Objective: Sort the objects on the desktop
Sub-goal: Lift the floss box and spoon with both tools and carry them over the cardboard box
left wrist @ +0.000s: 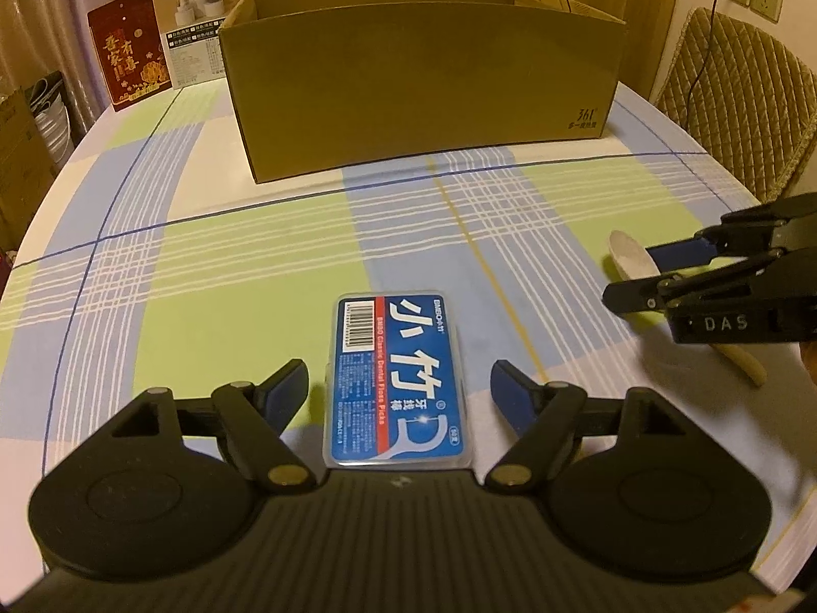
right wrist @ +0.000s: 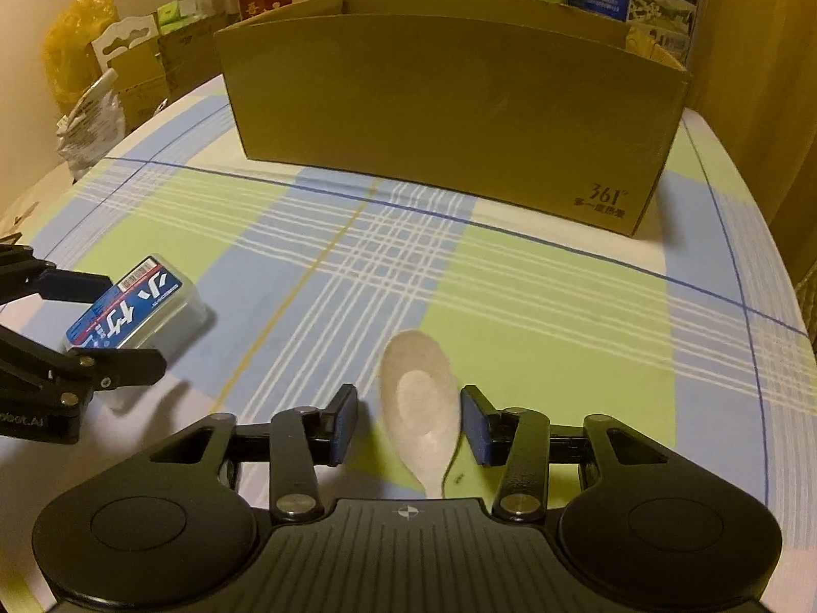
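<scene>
Left wrist: cardboard box, inside unseen.

Dim, warm yellowish indoor light fills both fisheye views, whose edges bow and darken at the corners; the cardboard box curves visibly, soft shadows lie on the tablecloth beneath it, and detail is slightly soft throughout

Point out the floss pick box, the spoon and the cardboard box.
floss pick box [left wrist: 395,383], left wrist view, middle of its blue label.
spoon [right wrist: 421,398], right wrist view, hollow of its bowl.
cardboard box [left wrist: 418,97], left wrist view, its near wall.
</scene>
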The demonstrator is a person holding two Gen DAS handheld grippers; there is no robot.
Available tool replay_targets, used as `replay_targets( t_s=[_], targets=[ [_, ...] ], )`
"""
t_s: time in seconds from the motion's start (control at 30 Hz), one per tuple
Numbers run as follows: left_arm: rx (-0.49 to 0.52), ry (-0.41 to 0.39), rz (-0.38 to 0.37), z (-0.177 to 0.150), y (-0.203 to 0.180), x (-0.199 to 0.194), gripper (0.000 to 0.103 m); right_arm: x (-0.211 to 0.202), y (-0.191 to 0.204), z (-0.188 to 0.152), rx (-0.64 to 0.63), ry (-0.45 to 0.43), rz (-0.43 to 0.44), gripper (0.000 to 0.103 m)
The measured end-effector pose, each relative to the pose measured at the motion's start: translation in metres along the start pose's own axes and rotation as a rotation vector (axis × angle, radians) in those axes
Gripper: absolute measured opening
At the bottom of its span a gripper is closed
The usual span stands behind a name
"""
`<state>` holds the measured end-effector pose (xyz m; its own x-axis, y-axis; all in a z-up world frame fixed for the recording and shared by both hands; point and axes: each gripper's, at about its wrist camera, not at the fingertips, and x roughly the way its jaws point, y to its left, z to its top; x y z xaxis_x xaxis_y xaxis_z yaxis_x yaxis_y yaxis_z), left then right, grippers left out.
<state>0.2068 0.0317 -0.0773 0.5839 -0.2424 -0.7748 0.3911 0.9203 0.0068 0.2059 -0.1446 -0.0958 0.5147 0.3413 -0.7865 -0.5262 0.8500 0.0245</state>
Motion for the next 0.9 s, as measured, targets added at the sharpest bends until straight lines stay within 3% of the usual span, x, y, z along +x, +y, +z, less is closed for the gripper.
replay_targets(
  t_s=[0.17,0.43,0.6,0.9],
  targets=[
    [-0.009,-0.005,0.0,0.0005,0.001,0.0013,0.074,0.0009,0.0035,0.0004,-0.014,-0.003,0.0,0.032],
    [-0.012,0.004,0.003,0.0013,-0.0001,0.0041,0.07,-0.0001,0.0025,0.0021,0.013,0.0,0.003,0.031],
    [-0.01,0.025,0.005,0.0015,0.0005,0.0083,0.053,-0.0014,0.0001,0.0031,0.034,-0.004,0.012,0.031],
    [-0.025,0.006,-0.002,0.0033,-0.0002,0.0051,0.052,-0.0049,0.0021,0.0056,0.055,-0.019,0.03,0.031]
  ],
)
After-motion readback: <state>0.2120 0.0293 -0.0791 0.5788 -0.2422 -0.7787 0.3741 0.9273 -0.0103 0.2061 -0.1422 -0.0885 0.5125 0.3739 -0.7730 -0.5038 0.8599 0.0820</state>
